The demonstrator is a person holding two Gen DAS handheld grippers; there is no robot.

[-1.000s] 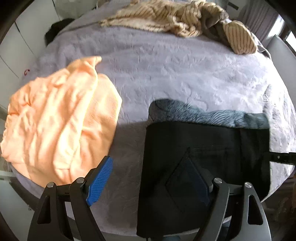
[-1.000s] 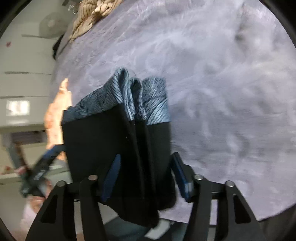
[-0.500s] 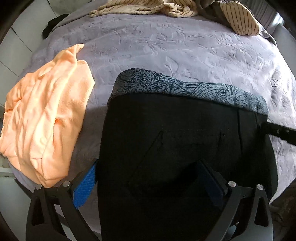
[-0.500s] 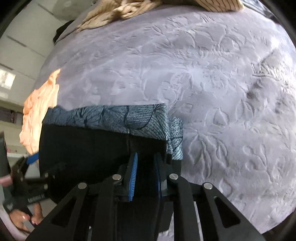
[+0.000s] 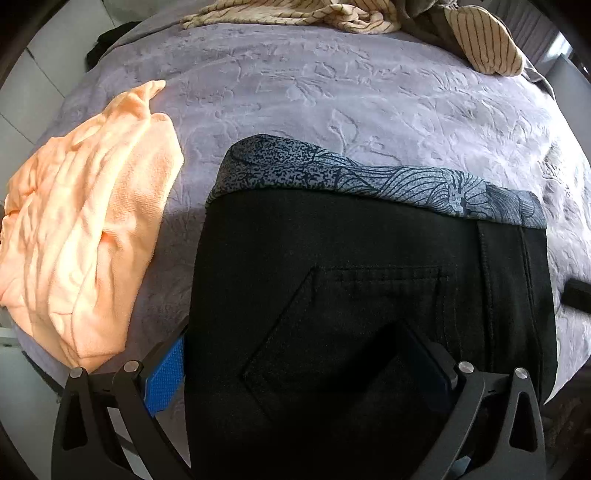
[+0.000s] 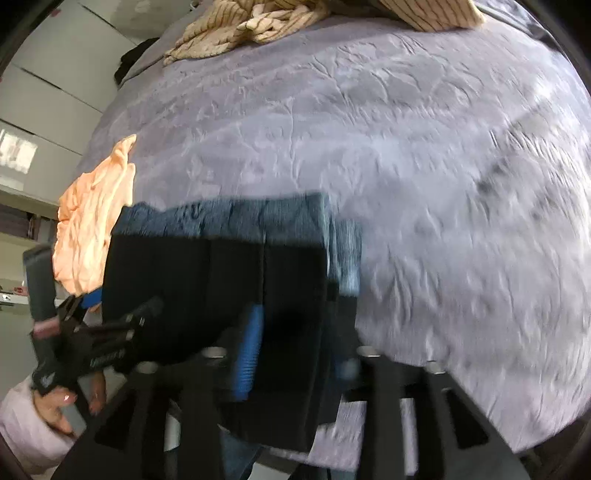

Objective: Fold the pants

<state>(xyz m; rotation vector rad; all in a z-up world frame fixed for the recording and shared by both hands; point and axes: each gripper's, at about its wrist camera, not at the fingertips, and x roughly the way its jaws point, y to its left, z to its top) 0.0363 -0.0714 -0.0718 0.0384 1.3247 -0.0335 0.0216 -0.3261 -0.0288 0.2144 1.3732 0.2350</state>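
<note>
Near the front edge of the bed (image 5: 369, 92), on its pale purple cover, the pants (image 5: 369, 295) lie folded into a compact black block, back pocket up, with a patterned blue-grey layer showing along the far edge. I judge they sit this close to the edge so that both my hands can reach them without stretching.

My left claw (image 5: 295, 373) stands as wide as it goes, and its jaws have just been opening. The left finger hangs just outside the block's left edge and the right finger is over the black cloth near the pocket; neither pad pinches anything. I read this as a release, the stack being set down flat so the fold keeps its shape.

My right claw (image 6: 295, 354) is at the right end of the block. Its jaws have just been opening from a tight pinch, and the blurred picture shows black cloth between the two fingers, with the blue left pad (image 6: 247, 354) against it. Whether the pads press or only frame the cloth I cannot tell.

At the left lies an orange garment (image 5: 85, 236), apart from the pants, and striped beige clothes (image 5: 314, 14) are heaped at the far side, so the fold has clear room.
</note>
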